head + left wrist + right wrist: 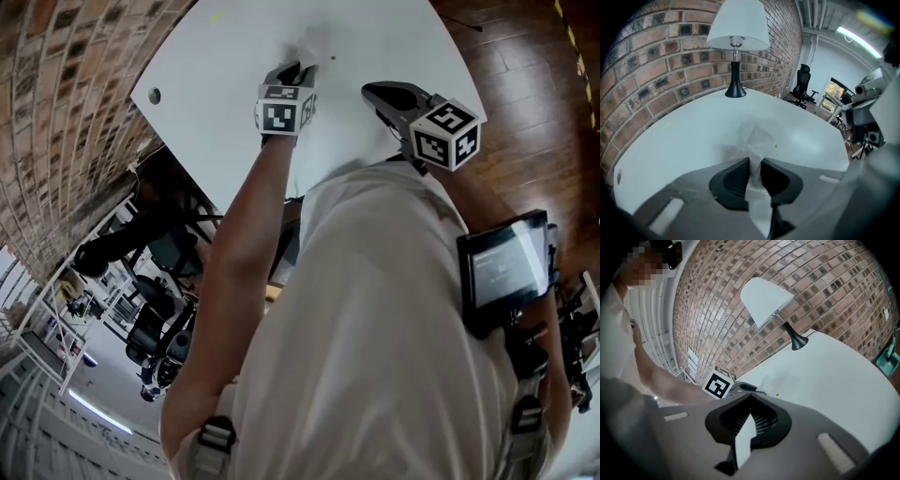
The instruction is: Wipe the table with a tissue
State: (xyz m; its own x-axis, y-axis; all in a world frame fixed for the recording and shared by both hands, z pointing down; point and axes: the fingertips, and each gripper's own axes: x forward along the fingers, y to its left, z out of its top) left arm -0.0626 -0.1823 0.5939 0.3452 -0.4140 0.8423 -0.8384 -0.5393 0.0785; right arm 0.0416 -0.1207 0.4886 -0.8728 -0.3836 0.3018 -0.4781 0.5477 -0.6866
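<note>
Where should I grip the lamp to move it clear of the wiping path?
Probably the slim stem below the shade, coming in level from the open table side. It stands upright; the shade looks too wide for the jaws, and the flared base could slip.

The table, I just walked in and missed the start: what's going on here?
A person holds a gripper in each hand. The left gripper is shut on a tissue and holds it down on the white table, close to a small speck. The right gripper hangs beside it, jaws together, not wiping.
</note>
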